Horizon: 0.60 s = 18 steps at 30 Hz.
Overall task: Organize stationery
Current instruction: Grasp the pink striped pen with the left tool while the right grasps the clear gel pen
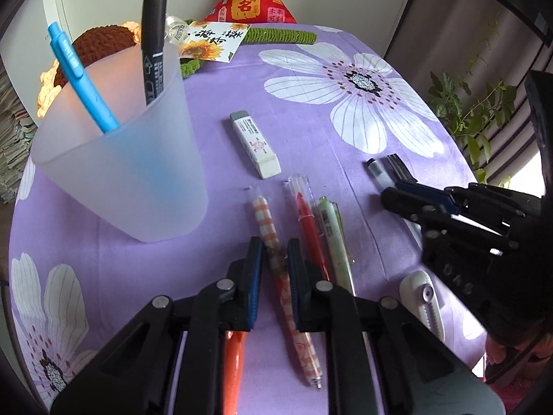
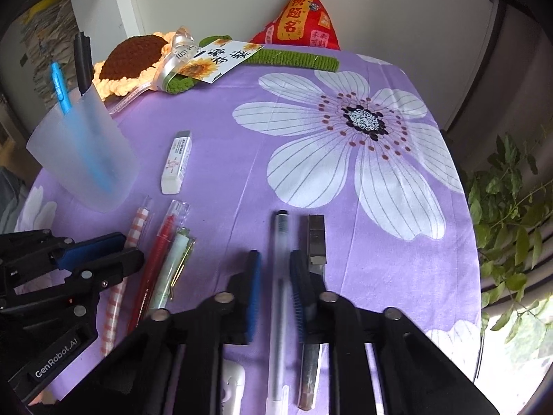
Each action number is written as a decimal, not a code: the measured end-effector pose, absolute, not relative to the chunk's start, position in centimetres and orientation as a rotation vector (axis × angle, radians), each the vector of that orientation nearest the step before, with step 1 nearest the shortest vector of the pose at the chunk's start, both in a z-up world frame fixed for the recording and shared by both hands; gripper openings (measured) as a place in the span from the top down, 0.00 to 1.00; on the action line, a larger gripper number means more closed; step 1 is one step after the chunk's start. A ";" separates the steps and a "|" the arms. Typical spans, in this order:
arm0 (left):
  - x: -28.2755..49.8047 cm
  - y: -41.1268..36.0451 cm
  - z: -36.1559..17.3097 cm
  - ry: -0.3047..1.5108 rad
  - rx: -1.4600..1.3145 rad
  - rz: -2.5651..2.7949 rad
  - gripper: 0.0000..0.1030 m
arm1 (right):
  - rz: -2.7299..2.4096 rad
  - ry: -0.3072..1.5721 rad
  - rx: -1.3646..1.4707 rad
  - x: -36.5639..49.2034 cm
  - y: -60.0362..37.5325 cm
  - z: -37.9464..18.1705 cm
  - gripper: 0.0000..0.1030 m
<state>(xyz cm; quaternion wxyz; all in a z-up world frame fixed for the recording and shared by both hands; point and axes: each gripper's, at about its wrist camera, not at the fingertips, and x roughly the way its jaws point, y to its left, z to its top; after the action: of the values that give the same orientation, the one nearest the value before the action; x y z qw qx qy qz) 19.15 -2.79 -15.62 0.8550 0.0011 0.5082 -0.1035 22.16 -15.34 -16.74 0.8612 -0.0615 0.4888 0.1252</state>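
Observation:
A frosted plastic cup (image 1: 121,173) (image 2: 83,159) holds a blue pen (image 1: 81,76) and a black marker (image 1: 153,34). My left gripper (image 1: 274,259) (image 2: 117,252) is open low over the table, its jaws on either side of a checked orange pen (image 1: 276,259). Beside that lie a red pen (image 1: 309,228), a pale green pen (image 1: 337,238) and a white eraser (image 1: 255,143). My right gripper (image 2: 274,269) (image 1: 397,190) is open, its jaws on either side of a clear pen (image 2: 280,276). A metal utility knife (image 2: 316,242) lies just to its right.
An orange pen (image 1: 231,366) lies under my left gripper. A white correction tape (image 1: 423,297) lies at the near edge. A crocheted sunflower (image 2: 134,58), a card (image 2: 217,58) and a red pyramid pouch (image 2: 300,20) stand at the back. A plant (image 2: 511,242) hangs at the right.

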 end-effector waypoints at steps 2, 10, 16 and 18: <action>19.1 -2.6 -15.6 1.074 -0.002 -0.220 0.89 | 0.286 1.043 -0.078 22.3 -15.9 -16.7 0.90; 18.2 -1.4 -13.1 1.027 -0.054 -0.235 0.89 | 0.325 1.003 0.026 21.3 -17.4 -14.6 0.90; 16.9 -1.2 -10.8 0.956 -0.058 -0.254 0.90 | 0.338 0.937 0.037 20.1 -17.7 -12.2 0.90; 16.7 -1.2 -10.2 0.938 -0.058 -0.260 0.90 | 0.346 0.918 0.040 19.7 -17.8 -11.6 0.90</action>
<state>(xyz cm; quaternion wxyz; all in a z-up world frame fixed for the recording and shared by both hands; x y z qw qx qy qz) 16.65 -1.23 -10.16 0.8834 -0.0278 0.4508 -0.1247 19.73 -17.84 -11.56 0.8818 0.0190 0.4409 0.1662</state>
